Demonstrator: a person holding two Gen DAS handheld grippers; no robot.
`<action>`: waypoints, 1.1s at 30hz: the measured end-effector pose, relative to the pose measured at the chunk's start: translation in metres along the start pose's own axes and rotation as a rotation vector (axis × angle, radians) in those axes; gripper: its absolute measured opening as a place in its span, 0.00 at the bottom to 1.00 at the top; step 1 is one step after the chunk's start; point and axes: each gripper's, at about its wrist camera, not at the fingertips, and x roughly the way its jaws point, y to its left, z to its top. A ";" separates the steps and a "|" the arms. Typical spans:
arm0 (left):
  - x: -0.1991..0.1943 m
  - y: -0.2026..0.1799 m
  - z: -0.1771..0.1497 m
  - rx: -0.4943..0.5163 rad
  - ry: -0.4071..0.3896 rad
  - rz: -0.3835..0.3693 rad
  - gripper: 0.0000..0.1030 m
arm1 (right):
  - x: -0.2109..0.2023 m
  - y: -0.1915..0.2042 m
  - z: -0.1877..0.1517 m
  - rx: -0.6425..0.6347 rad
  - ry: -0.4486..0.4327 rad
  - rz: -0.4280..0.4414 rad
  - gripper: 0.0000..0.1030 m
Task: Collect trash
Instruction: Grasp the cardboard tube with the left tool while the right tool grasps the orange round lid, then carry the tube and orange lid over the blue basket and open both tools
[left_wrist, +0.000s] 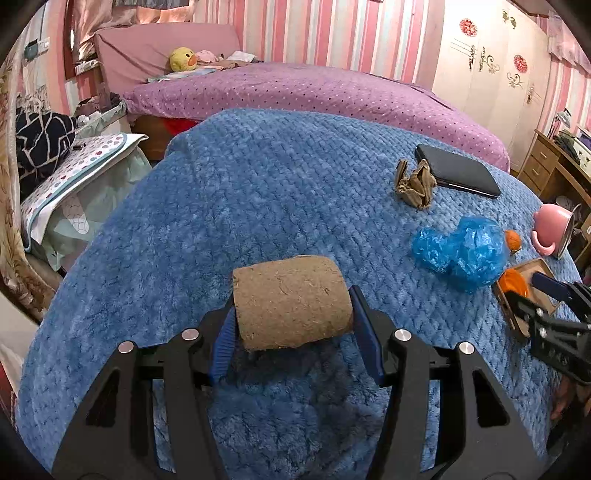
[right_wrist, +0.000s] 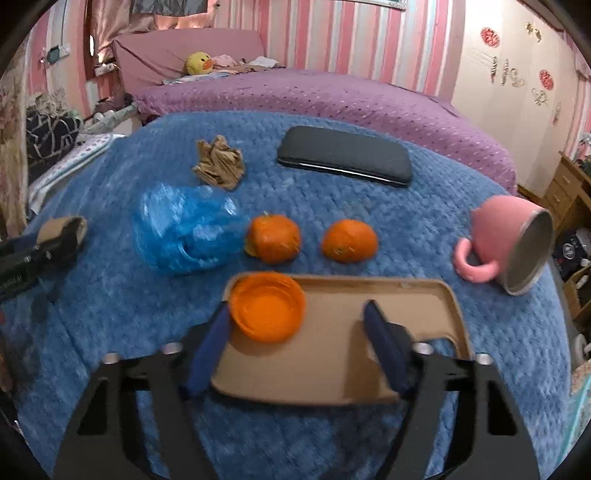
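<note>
A: Is any text, label, brand or number readable?
B: None. Faint white lettering is present on the left gripper (right_wrist: 44, 243) body in the right wrist view, but it is too blurred to read

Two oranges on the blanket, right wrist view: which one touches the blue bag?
The left orange, the one with a stem nub on top; it sits against the blue plastic bag. The right orange lies apart on the bare blanket.

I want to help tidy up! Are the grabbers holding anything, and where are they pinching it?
The left gripper pinches the brown cardboard roll by its two ends. The right gripper is open over the tray, holding nothing.
</note>
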 end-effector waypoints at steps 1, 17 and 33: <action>-0.001 -0.001 0.001 0.001 -0.001 -0.001 0.54 | -0.001 0.002 0.000 -0.010 -0.003 0.009 0.45; -0.041 -0.066 -0.001 0.067 -0.084 -0.059 0.54 | -0.071 -0.070 -0.033 0.059 -0.091 -0.055 0.39; -0.078 -0.188 -0.022 0.200 -0.133 -0.172 0.54 | -0.154 -0.189 -0.086 0.187 -0.153 -0.221 0.39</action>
